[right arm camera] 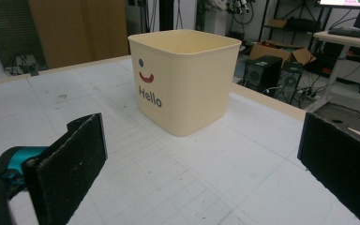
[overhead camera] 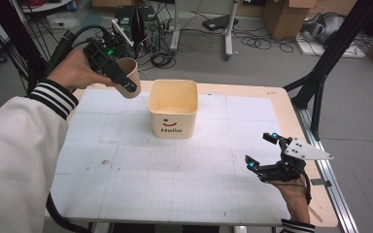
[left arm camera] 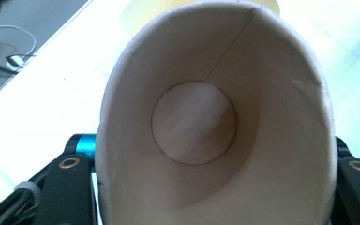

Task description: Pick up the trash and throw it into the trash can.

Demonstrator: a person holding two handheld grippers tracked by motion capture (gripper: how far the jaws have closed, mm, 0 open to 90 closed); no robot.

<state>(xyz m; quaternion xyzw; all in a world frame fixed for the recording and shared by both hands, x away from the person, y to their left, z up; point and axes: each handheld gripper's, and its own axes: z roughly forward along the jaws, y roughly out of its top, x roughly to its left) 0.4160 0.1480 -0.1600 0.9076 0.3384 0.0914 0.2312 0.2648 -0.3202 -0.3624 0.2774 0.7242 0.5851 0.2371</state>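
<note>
My left gripper (overhead camera: 126,80) is raised over the table's far left corner, shut on a brown paper cup (overhead camera: 130,76). The cup (left arm camera: 206,126) is squeezed oval between the jaws, its empty inside facing the left gripper camera. A cream square tub (overhead camera: 173,108) with a smiley face and "Hello" printed on it stands at the table's far middle, to the right of the cup. That tub (right arm camera: 185,79) also appears ahead in the right gripper view. My right gripper (overhead camera: 261,152) rests low near the table's front right, jaws wide open with nothing between them.
The white gridded table top (overhead camera: 175,174) carries just the tub. Beyond the far edge lie cables, computer cases (overhead camera: 136,22) and cardboard boxes (overhead camera: 284,14). A black frame leg (overhead camera: 320,73) stands off the right side.
</note>
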